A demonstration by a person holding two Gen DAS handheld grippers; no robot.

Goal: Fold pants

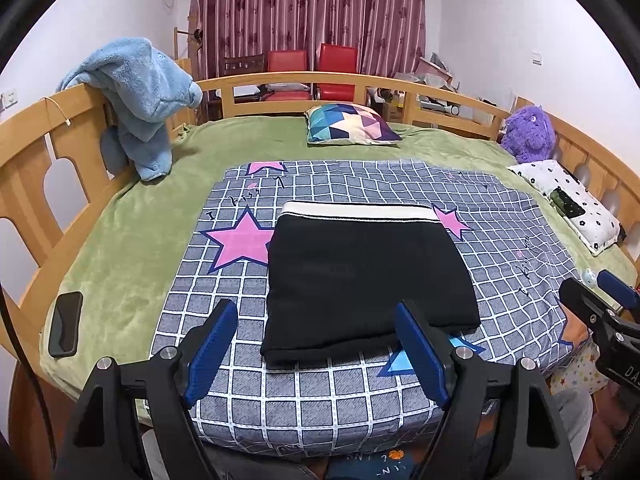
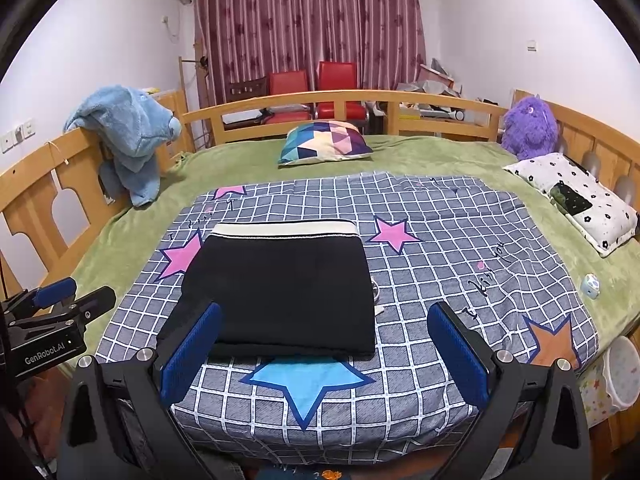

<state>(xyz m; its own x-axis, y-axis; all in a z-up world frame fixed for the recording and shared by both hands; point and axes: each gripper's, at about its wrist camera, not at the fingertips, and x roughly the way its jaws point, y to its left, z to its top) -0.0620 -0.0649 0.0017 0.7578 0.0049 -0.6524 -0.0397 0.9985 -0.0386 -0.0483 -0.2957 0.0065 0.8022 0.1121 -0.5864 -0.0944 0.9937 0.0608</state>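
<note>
The black pants (image 1: 368, 276) lie folded into a compact rectangle on the grey checked sheet (image 1: 516, 264), white waistband at the far edge. They also show in the right wrist view (image 2: 288, 292). My left gripper (image 1: 320, 320) is open and empty, held above the near edge of the pants. My right gripper (image 2: 326, 322) is open and empty, near the pants' front right part. The right gripper also shows at the right edge of the left wrist view (image 1: 596, 292), and the left gripper at the left edge of the right wrist view (image 2: 76, 292).
A wooden bed frame (image 1: 304, 80) surrounds the green blanket (image 1: 120, 248). A phone (image 1: 65, 323) lies at the left. A patterned pillow (image 1: 348, 123), a blue plush (image 1: 140, 96), a purple plush (image 1: 528, 132) and a white floral pillow (image 1: 568, 200) sit around the edges.
</note>
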